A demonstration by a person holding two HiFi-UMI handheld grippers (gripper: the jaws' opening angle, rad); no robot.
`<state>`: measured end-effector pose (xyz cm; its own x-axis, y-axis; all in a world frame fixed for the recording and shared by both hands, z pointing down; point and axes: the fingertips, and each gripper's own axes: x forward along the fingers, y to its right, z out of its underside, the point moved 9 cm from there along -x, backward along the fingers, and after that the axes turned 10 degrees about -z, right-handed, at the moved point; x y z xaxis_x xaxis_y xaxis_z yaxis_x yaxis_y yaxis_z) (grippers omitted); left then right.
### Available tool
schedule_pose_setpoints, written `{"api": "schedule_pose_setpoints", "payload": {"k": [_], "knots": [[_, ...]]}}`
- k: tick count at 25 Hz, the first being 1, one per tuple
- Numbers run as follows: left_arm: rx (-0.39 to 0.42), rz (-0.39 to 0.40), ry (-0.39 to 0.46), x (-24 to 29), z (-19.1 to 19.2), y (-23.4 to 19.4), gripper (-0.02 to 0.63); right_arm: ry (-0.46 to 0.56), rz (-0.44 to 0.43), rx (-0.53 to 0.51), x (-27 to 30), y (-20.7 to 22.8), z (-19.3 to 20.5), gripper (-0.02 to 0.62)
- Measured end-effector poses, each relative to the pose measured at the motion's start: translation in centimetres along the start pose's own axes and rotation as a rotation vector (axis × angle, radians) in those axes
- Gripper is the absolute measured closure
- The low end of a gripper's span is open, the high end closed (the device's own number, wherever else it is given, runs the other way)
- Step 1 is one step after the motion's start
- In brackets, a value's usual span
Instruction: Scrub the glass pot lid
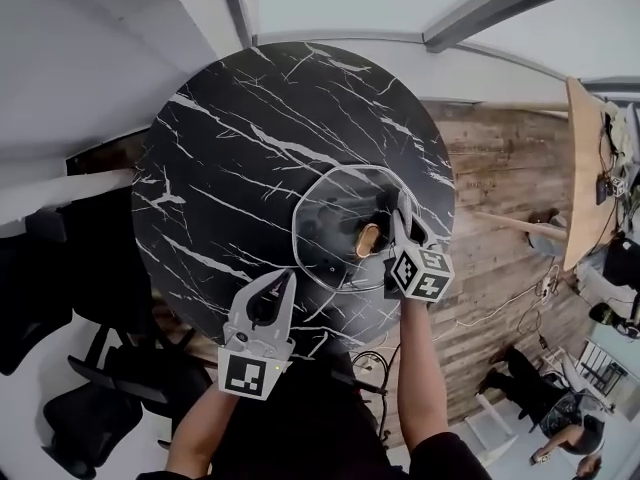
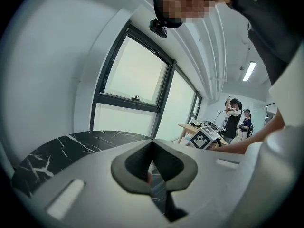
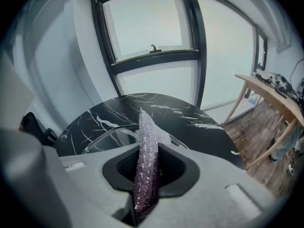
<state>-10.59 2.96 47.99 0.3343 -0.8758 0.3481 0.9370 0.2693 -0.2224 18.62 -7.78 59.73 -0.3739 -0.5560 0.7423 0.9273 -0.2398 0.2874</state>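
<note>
The glass pot lid lies flat on the round black marble table, a tan knob near its middle. My right gripper hangs over the lid's right half, shut on a sparkly purple scrubbing cloth. That cloth stands up between the jaws of the right gripper, and the lid's rim shows just beyond. My left gripper is at the lid's near left rim with its jaws together. In the left gripper view the left gripper shows no glass; whether it pinches the rim is unclear.
Black chairs stand left of the table. A wooden desk with clutter is at the right over a plank floor with cables. People stand by that desk. Big windows lie beyond the table.
</note>
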Motion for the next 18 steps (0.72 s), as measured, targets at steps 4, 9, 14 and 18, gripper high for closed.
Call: {"api": "schedule_pose_setpoints", "payload": {"k": [4, 9, 14, 18], "knots": [[0.010, 0.019, -0.012, 0.1, 0.0, -1.1, 0.604, -0.049, -0.010, -0.025, 1.7, -0.3, -1.4, 0.523], [-0.014, 0.015, -0.015, 0.1, 0.0, -2.2, 0.604, -0.123, -0.069, -0.057, 3.0, -0.7, -2.8, 0.522], [-0.027, 0.014, -0.007, 0.1, -0.3, -3.2, 0.604, -0.176, -0.150, -0.093, 4.3, -1.7, -4.3, 0.522], [-0.034, 0.038, -0.013, -0.3, -0.2, -3.3, 0.604, -0.200, -0.171, -0.157, 5.2, -2.9, -4.6, 0.520]]}}
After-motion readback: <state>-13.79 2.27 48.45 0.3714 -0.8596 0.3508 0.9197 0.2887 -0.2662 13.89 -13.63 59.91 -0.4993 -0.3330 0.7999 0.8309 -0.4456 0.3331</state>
